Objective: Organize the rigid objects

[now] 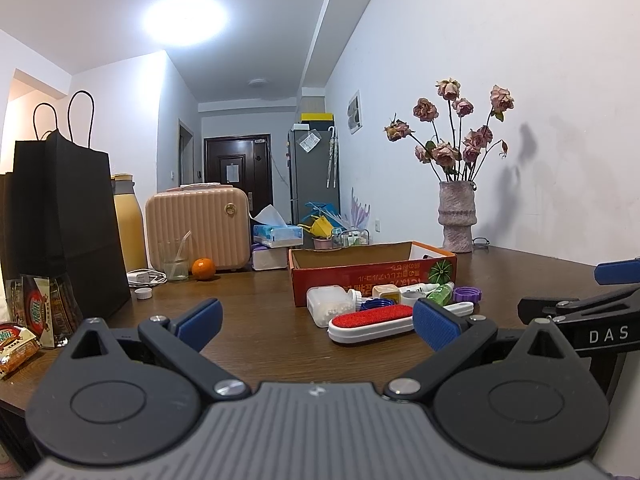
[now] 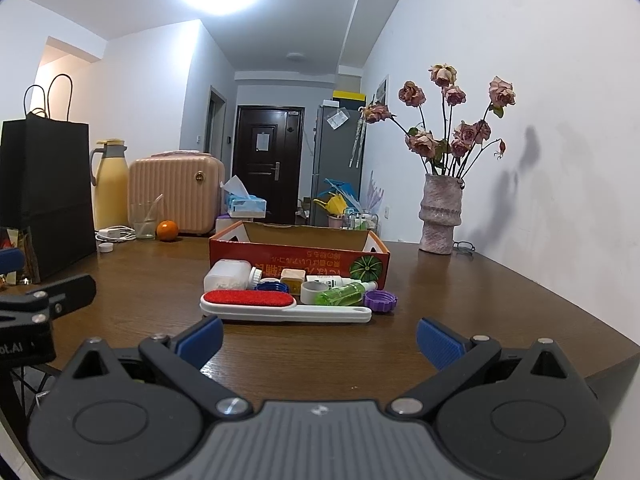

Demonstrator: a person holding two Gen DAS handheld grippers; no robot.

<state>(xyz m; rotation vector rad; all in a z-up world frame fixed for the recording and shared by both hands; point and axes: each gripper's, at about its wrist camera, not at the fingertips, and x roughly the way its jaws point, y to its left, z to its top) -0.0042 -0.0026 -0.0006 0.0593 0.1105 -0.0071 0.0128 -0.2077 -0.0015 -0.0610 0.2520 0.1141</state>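
A red cardboard box point(image 1: 372, 274) point(image 2: 298, 256) stands open on the brown table. In front of it lie a white lint brush with a red pad point(image 1: 370, 322) point(image 2: 280, 306), a white plastic bottle point(image 1: 330, 306) point(image 2: 228, 276), a green bottle point(image 1: 440, 294) point(image 2: 346, 294), a purple cap point(image 1: 466, 294) point(image 2: 380, 300), a tape roll point(image 2: 314, 291) and a blue cap point(image 2: 272, 286). My left gripper point(image 1: 316, 326) is open and empty, just short of the brush. My right gripper point(image 2: 318, 342) is open and empty, a little before the brush.
A vase of dried roses point(image 1: 456, 216) point(image 2: 440, 216) stands at the back right by the wall. A black paper bag point(image 1: 60, 224) point(image 2: 44, 196), snack packets point(image 1: 24, 320), a glass point(image 1: 176, 258), an orange point(image 1: 203, 269) point(image 2: 167, 230), a yellow jug point(image 2: 110, 192) and a pink case point(image 1: 198, 232) stand on the left.
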